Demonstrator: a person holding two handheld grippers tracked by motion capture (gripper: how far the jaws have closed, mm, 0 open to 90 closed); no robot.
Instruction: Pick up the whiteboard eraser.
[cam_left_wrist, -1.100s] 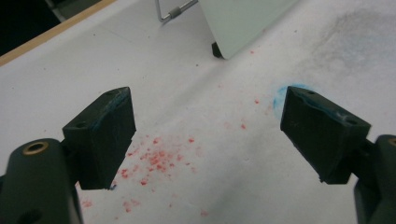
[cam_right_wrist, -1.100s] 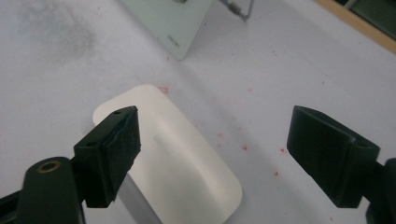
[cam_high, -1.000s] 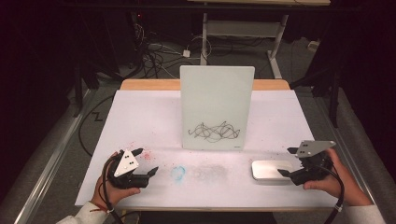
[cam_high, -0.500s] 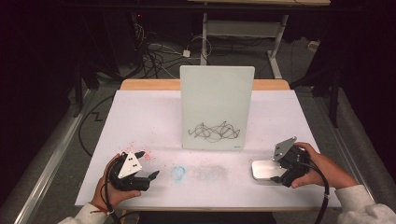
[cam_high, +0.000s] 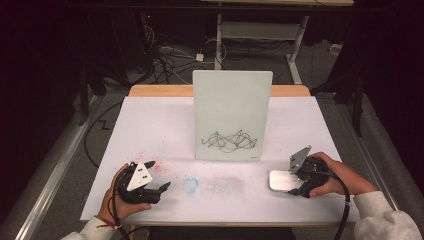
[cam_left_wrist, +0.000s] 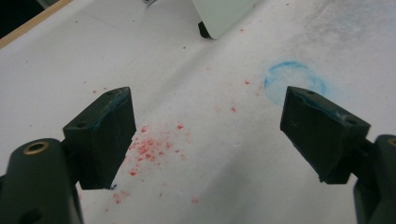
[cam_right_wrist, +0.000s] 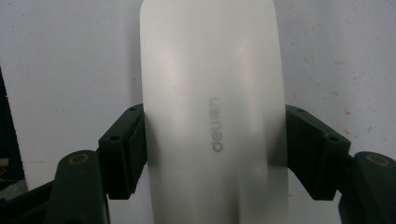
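Clamping the white eraser by its long sides, the right gripper is completing the grasp step, while the left gripper is resting spread wide and empty over red specks; judging ahead, lifting toward the scribbled whiteboard beyond is calling for steady pressure.

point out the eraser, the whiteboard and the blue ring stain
eraser (cam_high: 280, 180), high view, its pale top
whiteboard (cam_high: 232, 107), high view, blank upper face
blue ring stain (cam_left_wrist: 294, 80), left gripper view, the ring's middle

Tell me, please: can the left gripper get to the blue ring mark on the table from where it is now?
Probably yes. The left gripper is open and holds nothing, and the blue ring mark lies just beyond its jaws on bare white table, with nothing between.
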